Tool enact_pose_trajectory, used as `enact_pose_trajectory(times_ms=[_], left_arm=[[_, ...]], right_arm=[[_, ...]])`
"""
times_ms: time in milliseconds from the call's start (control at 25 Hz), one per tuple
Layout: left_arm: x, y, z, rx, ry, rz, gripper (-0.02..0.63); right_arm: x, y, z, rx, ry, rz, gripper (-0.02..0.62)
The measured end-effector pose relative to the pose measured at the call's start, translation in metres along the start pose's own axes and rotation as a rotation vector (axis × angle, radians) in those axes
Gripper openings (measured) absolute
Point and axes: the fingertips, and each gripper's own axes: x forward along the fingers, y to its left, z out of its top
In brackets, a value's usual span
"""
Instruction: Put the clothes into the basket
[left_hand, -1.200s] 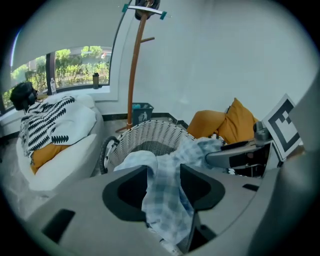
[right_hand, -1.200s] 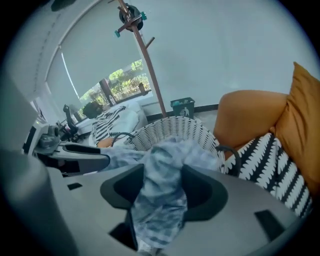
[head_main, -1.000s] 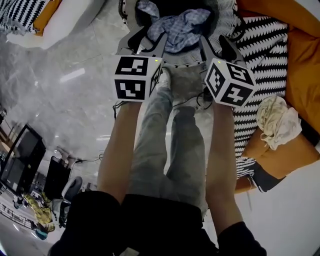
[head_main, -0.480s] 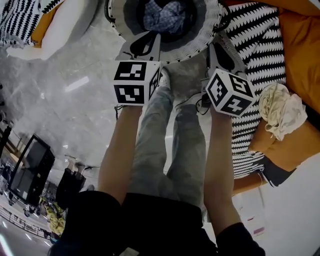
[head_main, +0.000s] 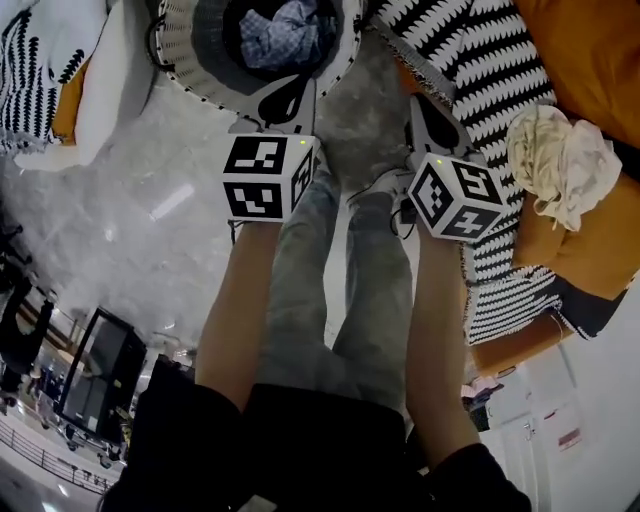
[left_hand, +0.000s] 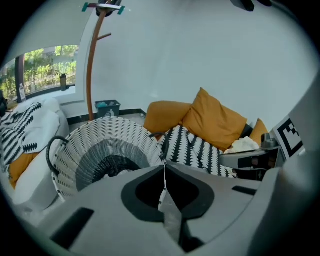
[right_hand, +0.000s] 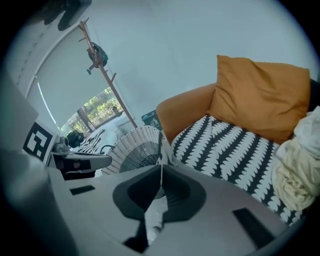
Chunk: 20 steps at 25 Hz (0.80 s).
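A white woven basket (head_main: 190, 62) stands on the floor at the top of the head view, with a blue-grey checked garment (head_main: 285, 28) lying inside it. A cream garment (head_main: 560, 165) sits crumpled on the orange sofa cushion to the right. My left gripper (head_main: 300, 88) is just short of the basket's near rim, shut and empty. My right gripper (head_main: 418, 102) hovers over the floor beside the striped throw, also shut with nothing in it. The left gripper view shows closed jaw tips (left_hand: 165, 163) in front of the basket (left_hand: 100, 150). In the right gripper view the cream garment (right_hand: 300, 170) lies far right.
A black-and-white striped throw (head_main: 480, 60) covers the orange sofa (head_main: 590, 60) on the right. A white patterned cushion (head_main: 40, 80) lies at the left. The person's legs and shoes (head_main: 340, 280) stand between the arms on marble floor. A wooden coat stand (left_hand: 92, 65) rises behind the basket.
Both grippers have drawn back from above the basket and their jaws have shut. The checked garment stays in the basket. The head view has swung, so the basket sits further left.
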Motion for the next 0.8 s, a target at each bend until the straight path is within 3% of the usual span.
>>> enact_pose_trajectory(times_ms=[320,800], left_arm=[[0.028,-0.095,-0.002,0.097,0.031,-0.121,0.009],[0.068,-0.239,-0.031,0.207,0.106,-0.27,0.009]], right_arm=[[-0.06,-0.074,-0.016,0.096,-0.073,-0.083,0.015],[-0.16,-0.2,-0.045,0.19,-0.162,-0.29,0.015]])
